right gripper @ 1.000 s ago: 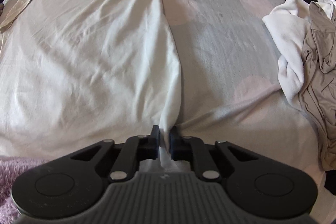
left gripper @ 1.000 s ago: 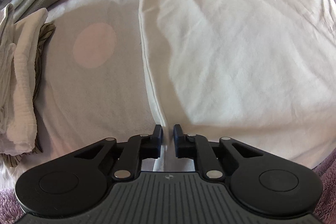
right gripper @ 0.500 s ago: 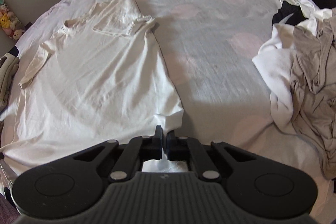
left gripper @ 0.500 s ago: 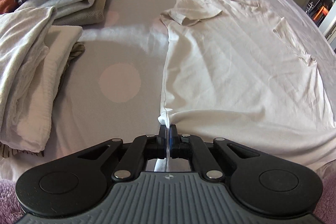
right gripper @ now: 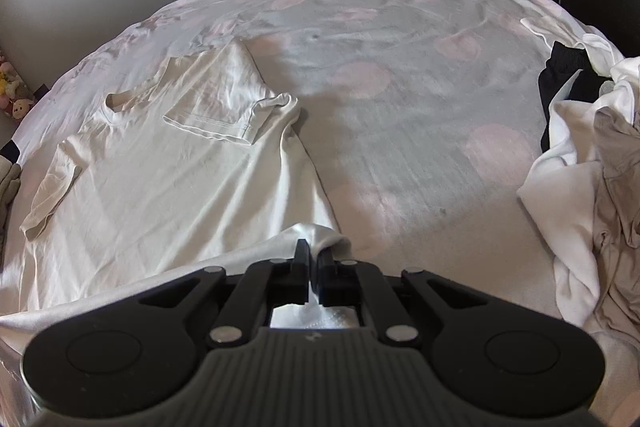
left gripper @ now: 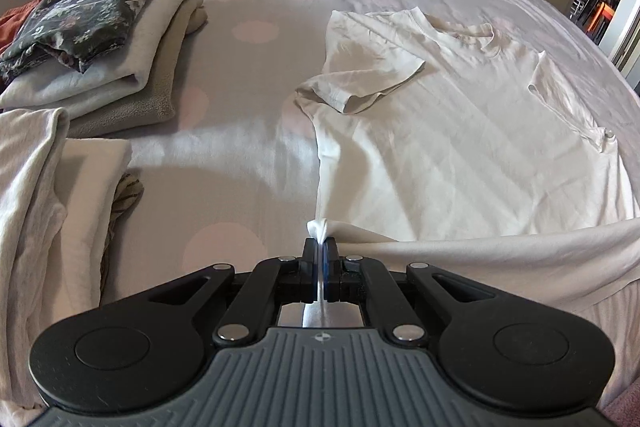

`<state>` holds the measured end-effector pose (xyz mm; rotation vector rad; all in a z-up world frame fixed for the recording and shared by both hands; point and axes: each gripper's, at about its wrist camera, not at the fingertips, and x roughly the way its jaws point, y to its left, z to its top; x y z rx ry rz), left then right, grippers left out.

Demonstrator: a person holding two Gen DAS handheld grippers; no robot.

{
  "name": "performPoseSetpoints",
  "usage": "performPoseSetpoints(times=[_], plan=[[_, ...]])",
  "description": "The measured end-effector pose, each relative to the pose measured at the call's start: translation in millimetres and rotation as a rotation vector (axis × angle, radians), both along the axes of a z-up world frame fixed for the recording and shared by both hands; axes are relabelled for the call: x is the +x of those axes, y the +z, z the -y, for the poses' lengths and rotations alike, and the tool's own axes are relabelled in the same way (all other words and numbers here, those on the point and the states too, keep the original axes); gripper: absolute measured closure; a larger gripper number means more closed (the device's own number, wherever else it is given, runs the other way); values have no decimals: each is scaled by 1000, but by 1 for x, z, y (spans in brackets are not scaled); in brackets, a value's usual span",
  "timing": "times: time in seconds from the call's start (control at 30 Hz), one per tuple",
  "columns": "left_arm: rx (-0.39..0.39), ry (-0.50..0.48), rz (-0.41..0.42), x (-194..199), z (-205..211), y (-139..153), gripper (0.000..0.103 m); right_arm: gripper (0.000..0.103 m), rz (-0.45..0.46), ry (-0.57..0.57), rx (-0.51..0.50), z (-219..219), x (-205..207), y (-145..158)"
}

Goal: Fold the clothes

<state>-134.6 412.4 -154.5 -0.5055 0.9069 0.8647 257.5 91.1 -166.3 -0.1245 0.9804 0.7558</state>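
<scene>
A cream short-sleeved T-shirt (left gripper: 460, 147) lies spread on the bed, collar at the far end, both sleeves folded inward. My left gripper (left gripper: 321, 247) is shut on the shirt's near left hem corner, a small tuft of cloth poking out above the jaws. In the right wrist view the same T-shirt (right gripper: 168, 179) shows, and my right gripper (right gripper: 314, 253) is shut on its near right hem corner. The hem edge between the two corners is lifted off the bed and stretched across the near side.
A stack of folded clothes (left gripper: 100, 39) with a dark floral piece on top sits at the left, more folded cream cloth (left gripper: 48, 207) nearer. An unfolded heap of white, beige and black garments (right gripper: 592, 167) lies at the right. The bed sheet (right gripper: 400, 107) is grey with pink dots.
Both grippers closed on the shirt's near hem corners and lifted them off the bed, tilting up so more of the bed and room shows.
</scene>
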Motion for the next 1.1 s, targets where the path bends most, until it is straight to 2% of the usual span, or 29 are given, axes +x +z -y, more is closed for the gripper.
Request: performPoseSetpoints(times=[0.23,0.33,0.4,0.43,0.47,0.53,0.6,0.67,0.77,0.9,1.03,1.1], plan=[[17,-36,-53,16,-9,-32,102,95,-20,21,-47,-17,13,-33],[-17,-18,-40,13,-12,-33,100,91,-31,14,-31,-12,16,-34],[-31,-15,-33,9,-12,-25,91,83,-36,6,-16,-7,17,-32],[-33,-17,-34,6,-11,-20,88,71,-35,1,-10,-5,17,-30],[-28,-25,-36,4,-9,-15,85,65,-21,-9,-5,-1,16,-26],[0,-67,-30,0,0,-1,80,63,-1,-29,4,9,15,-16],[3,-132,2,-5,9,10,68,63,4,-21,-7,15,9,-7],[14,-228,13,-4,23,17,61,63,-5,10,-23,18,-1,1],[100,-359,-90,8,49,14,61,60,-57,45,-22,20,-23,10],[185,-551,-220,25,84,-2,57,58,-111,78,64,24,-58,18],[241,-693,-341,39,107,-25,57,58,-63,84,76,21,-88,18],[274,-757,-390,44,115,-35,57,58,6,79,85,23,-97,22]])
